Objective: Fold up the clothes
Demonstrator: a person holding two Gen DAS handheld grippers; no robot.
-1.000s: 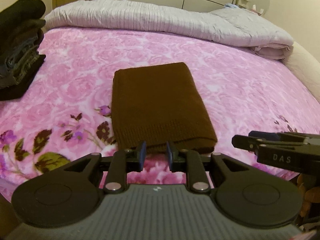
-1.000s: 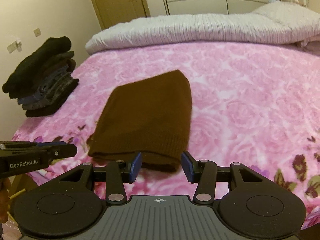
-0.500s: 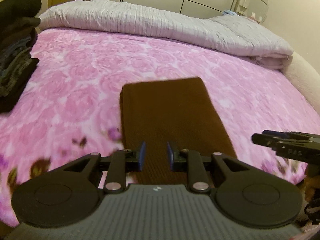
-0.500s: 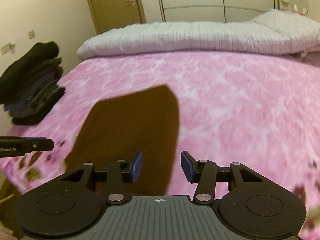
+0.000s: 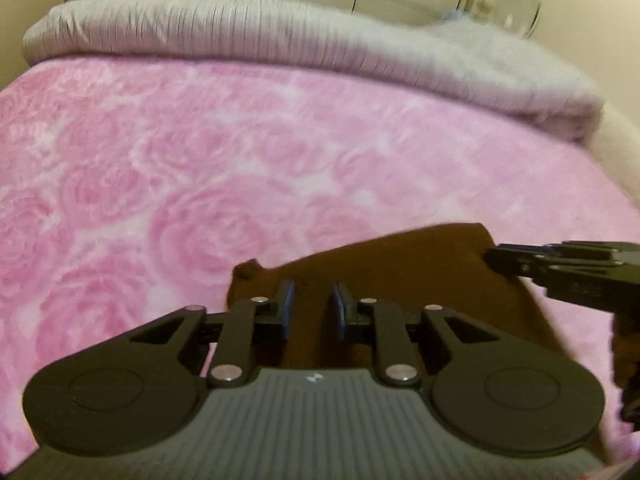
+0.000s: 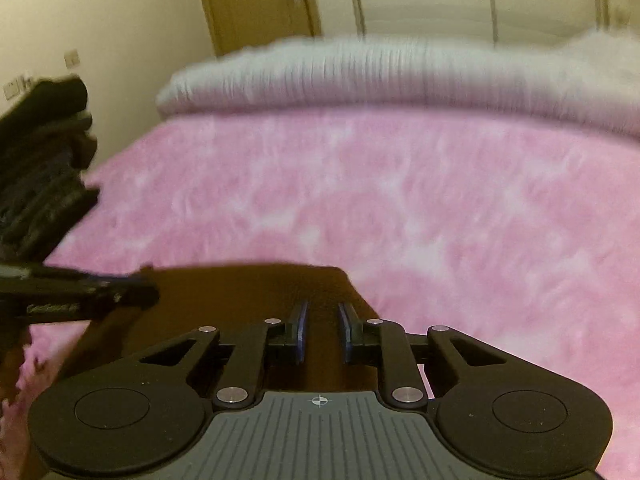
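Note:
A folded brown knit garment (image 5: 404, 264) lies flat on the pink rose-patterned bed cover (image 5: 240, 152). My left gripper (image 5: 311, 310) is open, its fingers over the garment's far left part with a gap between them. My right gripper (image 6: 323, 326) is open over the garment (image 6: 248, 292), near its far right corner. Each gripper shows from the side in the other's view: the right one (image 5: 560, 276) and the left one (image 6: 80, 300). Both views are motion-blurred.
A stack of dark folded clothes (image 6: 40, 160) sits at the bed's left edge. A grey rolled quilt (image 5: 280, 36) lies along the head of the bed. A wooden door (image 6: 256, 4) and white wardrobe stand behind.
Both grippers have moved forward from the garment's near edge to over its far end. The right gripper's fingers have narrowed somewhat. The garment lies where it was.

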